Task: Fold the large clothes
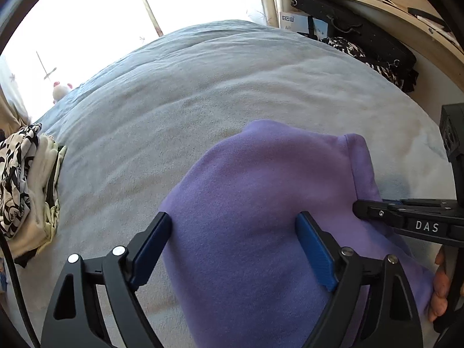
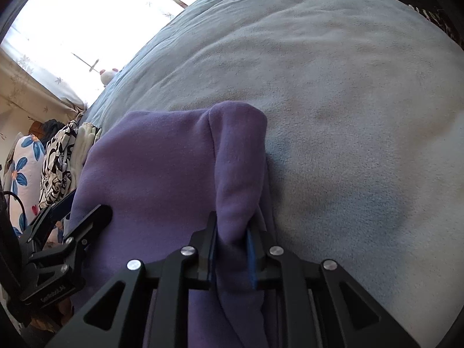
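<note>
A purple fleece garment lies folded on the grey blanket-covered bed. My left gripper is open, its blue-padded fingers wide apart over the garment's left part. My right gripper is shut on a folded edge of the purple garment at its right side. The right gripper also shows in the left wrist view at the garment's right edge. The left gripper shows in the right wrist view at the left, its fingers apart.
A pile of black-and-white and cream clothes lies at the bed's left edge. A small plush toy sits by the bright window. A wooden shelf and black case stand beyond the bed's far right. A floral pillow is at the left.
</note>
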The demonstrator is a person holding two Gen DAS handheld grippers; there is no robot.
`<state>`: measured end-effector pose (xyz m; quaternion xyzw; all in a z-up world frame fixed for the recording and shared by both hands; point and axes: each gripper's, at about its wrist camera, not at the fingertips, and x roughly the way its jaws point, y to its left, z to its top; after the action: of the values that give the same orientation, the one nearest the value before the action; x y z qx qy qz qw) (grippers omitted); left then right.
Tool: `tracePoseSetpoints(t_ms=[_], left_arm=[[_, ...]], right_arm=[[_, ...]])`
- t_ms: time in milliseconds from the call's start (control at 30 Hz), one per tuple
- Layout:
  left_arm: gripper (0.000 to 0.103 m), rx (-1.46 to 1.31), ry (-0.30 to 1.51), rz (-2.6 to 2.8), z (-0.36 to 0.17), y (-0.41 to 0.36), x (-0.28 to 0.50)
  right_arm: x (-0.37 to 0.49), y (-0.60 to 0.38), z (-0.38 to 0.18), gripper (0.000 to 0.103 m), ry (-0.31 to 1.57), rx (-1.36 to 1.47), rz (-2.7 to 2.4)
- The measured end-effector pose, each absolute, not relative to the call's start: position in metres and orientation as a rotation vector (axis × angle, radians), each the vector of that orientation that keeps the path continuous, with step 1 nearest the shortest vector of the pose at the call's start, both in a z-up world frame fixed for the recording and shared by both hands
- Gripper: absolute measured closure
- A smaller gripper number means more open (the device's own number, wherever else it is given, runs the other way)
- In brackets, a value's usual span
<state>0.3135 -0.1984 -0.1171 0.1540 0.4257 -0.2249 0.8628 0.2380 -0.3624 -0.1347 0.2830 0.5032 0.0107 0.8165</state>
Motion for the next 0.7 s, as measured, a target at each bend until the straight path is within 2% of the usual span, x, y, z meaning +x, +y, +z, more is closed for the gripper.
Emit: tracePoseSetpoints(t_ms=[133,267,533,700], left_arm=[[0.016,0.308,0.871,-0.485,-0.116,-0.192,0.309],[0.016,0.268,0.892,-0.493,-0.11,-0.181,0.308],[0.016,0.29,0.876,-0.542,-0.081,-0.164,0.268],[0.016,0.272,0.868,-0.569,-0.073,-0.13,0.228]], right_arm=[[0.232,-0.37,-0.128,0.08,1.076,0.633,0.054],[0.218,-0.366,-0.107,0.06,1.088,0.595,0.024],[0.179,-0.352,-0.071,0.06,1.084,0.497,0.095],[0.152,-0.337,-0.074,0.06,1.137,0.434,0.17]])
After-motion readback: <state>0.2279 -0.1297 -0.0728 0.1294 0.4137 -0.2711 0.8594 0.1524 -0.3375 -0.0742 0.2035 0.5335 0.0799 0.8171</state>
